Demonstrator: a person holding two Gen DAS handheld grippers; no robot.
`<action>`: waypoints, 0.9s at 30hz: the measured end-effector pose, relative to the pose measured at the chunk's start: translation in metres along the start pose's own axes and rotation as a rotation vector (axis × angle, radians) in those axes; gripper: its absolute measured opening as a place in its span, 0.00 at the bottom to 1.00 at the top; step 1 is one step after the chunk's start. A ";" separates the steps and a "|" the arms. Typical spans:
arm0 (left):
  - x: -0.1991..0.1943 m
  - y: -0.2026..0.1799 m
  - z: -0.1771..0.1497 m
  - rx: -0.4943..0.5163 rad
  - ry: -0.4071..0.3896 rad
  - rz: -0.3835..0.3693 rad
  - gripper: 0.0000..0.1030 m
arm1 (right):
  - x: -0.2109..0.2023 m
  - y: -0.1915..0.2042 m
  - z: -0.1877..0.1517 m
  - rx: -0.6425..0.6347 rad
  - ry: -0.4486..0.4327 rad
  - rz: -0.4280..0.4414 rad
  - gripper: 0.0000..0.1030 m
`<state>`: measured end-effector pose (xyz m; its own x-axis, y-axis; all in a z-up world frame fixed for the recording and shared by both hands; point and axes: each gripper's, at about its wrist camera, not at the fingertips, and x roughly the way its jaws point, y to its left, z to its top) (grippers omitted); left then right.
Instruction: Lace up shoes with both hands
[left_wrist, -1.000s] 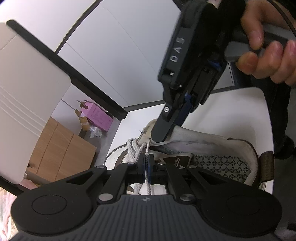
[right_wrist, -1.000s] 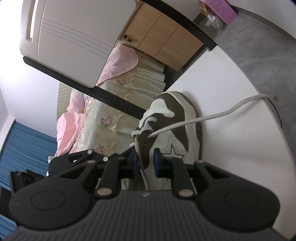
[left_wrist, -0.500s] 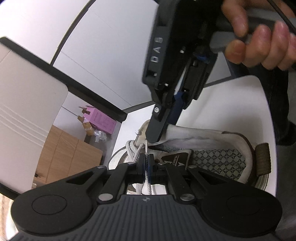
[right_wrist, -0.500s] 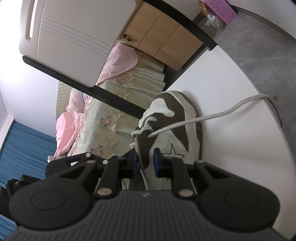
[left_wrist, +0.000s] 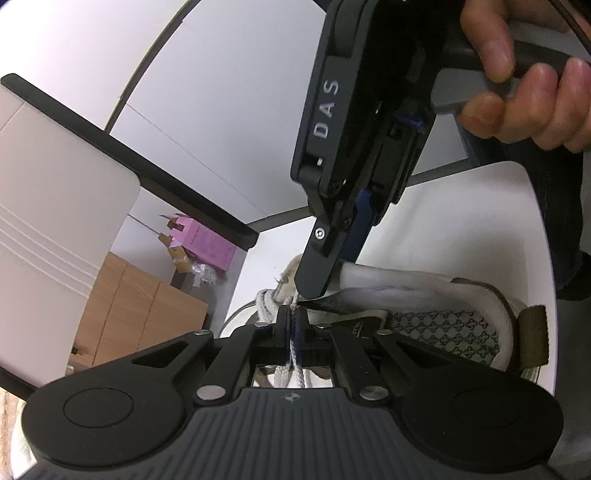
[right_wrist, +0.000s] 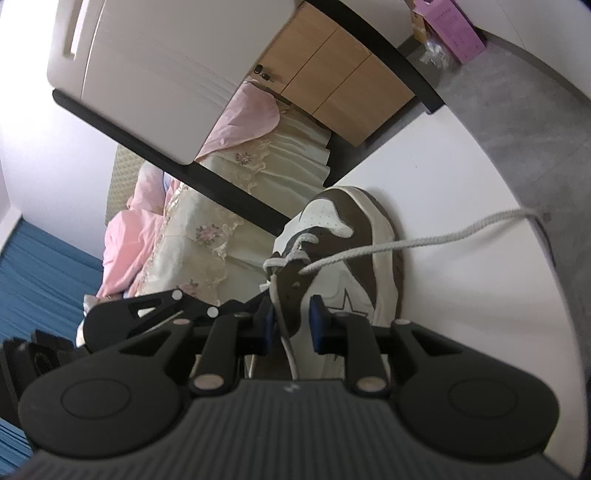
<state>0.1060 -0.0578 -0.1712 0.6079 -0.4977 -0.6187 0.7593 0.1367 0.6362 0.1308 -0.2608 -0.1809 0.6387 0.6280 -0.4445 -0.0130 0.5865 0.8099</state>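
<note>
White table (right_wrist: 461, 177) carrying 1 brown-and-white shoe (right_wrist: 354, 236), its toe pointing away in the right wrist view and its open collar toward the right in the left wrist view. Left tongs (left_wrist: 292, 328): jaws closed on a grey-white lace (left_wrist: 293, 347), which runs up from between the pads to the eyelets just ahead. Right tongs (right_wrist: 291, 325): jaws apart and just now widening; a pale lace strand (right_wrist: 282, 325) passes through the gap close to the left pad, with no pad seen pressing on it. In the left wrist view the right tongs' finger (left_wrist: 317, 266) comes down from above to the shoe's tongue, just beyond the left tips, with a hand (left_wrist: 517, 85) gripping the handle. A 2nd lace end (right_wrist: 424, 243) leaves an eyelet and trails right across the table to its edge. Background: bed (right_wrist: 221, 221) with pink and cream bedding, wooden cabinet (right_wrist: 332, 66), pink box (left_wrist: 210, 243) on the floor
</note>
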 end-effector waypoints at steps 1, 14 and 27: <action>-0.001 0.001 -0.001 -0.003 0.000 0.000 0.03 | 0.000 -0.001 0.000 0.006 -0.001 0.007 0.24; 0.013 0.005 -0.001 -0.006 -0.003 -0.016 0.03 | -0.004 -0.046 0.003 0.386 -0.077 0.107 0.33; 0.015 0.003 0.005 -0.017 -0.010 -0.019 0.03 | 0.009 -0.058 -0.006 0.524 -0.080 0.141 0.25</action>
<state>0.1165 -0.0692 -0.1767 0.5909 -0.5088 -0.6260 0.7747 0.1415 0.6162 0.1325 -0.2863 -0.2336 0.7151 0.6294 -0.3040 0.2694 0.1531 0.9508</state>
